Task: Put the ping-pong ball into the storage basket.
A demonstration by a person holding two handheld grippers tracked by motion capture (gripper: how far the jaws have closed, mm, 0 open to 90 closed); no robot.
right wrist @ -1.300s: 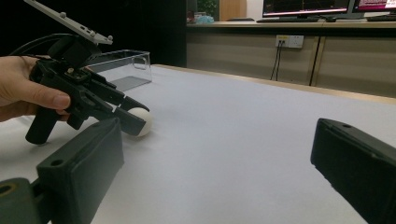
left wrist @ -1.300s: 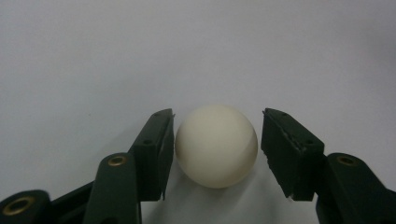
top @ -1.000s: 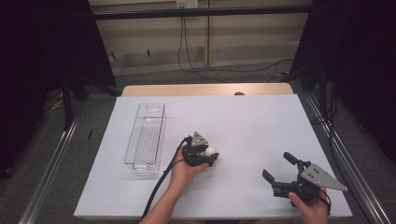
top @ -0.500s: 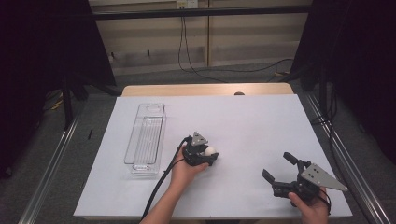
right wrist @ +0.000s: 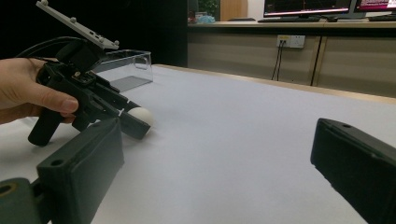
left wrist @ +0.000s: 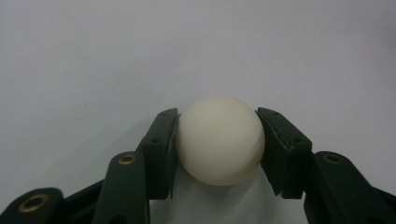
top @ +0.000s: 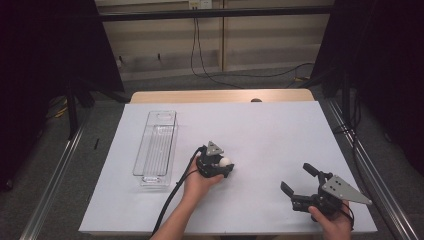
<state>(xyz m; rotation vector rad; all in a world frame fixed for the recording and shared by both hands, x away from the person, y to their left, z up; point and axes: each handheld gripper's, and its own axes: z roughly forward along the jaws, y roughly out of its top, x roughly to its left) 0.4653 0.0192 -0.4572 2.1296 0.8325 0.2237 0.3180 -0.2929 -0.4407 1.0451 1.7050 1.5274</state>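
A white ball (left wrist: 219, 140) rests on the white table sheet (top: 270, 130), and my left gripper (left wrist: 219, 119) is shut on it, one pad pressing each side. Its jaws have just been closing, with the ball between them. In the high view this gripper (top: 226, 165) and the ball (top: 225, 161) sit near the table's middle, held low by a hand. The right gripper view has the ball (right wrist: 141, 114) at the tips of that left gripper (right wrist: 135, 120). My right gripper (top: 297, 176) stands open near the front right edge, its jaws (right wrist: 219, 154) wide apart with nothing between them.
A clear, long plastic bin (top: 173, 145) lies lengthwise on the left part of the sheet, left of the ball, and looks empty; the right gripper view has it (right wrist: 126, 65) behind the left hand. A black cable trails from the left gripper toward the front edge.
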